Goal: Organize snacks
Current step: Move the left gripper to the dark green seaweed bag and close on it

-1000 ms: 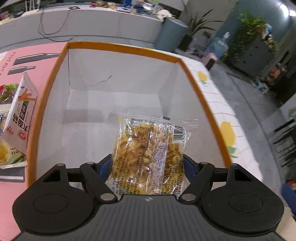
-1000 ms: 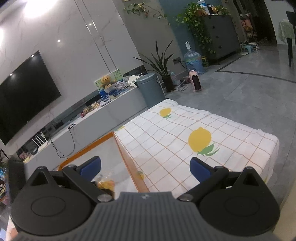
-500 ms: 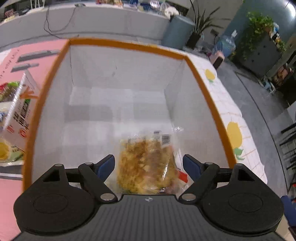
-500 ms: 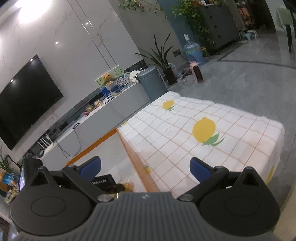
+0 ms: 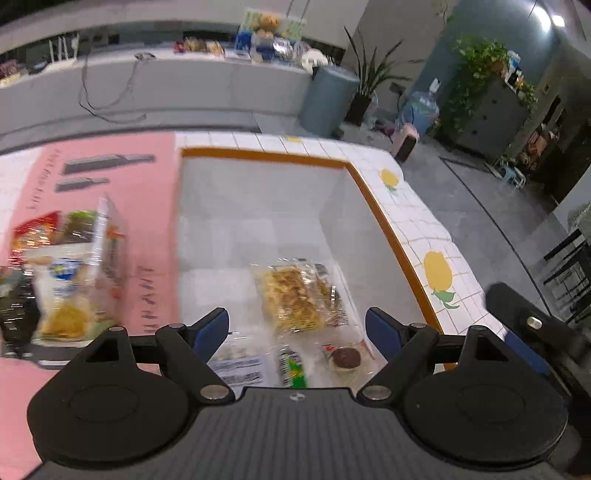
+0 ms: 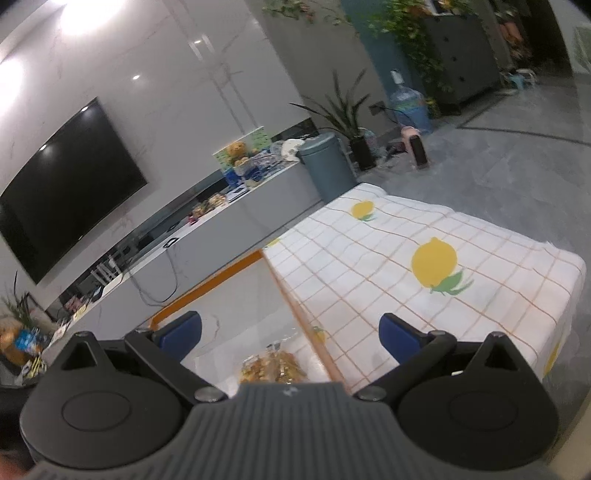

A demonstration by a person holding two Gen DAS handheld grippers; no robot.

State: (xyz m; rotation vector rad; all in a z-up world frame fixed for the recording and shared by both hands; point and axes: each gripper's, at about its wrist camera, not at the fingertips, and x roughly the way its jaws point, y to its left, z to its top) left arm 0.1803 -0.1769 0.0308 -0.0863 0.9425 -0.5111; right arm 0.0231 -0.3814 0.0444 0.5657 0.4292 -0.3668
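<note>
This is a home living room: a wall-mounted television point(image 6: 70, 184) above a long low cabinet point(image 6: 229, 221), potted plants point(image 6: 347, 110), a water jug point(image 6: 408, 105) and tiled floor point(image 6: 498, 158).

— it's dim in here overall, greyish, the only strong light is up high: a ceiling lamp point(image 5: 546, 16) flares white in the left wrist view.

— and the marble wall point(image 6: 155, 74) in the right wrist view throws back a big blown-out glare near the top left, plus smaller bright dots.

— left side of the left view is smeared; the snack bags on the pink mat point(image 5: 70, 273) are streaked with motion blur.

— the white box point(image 5: 258, 229) looks washed out, soft shadow along its right wall.

— both views bulge, straight edges bend, corners go dark.
</note>
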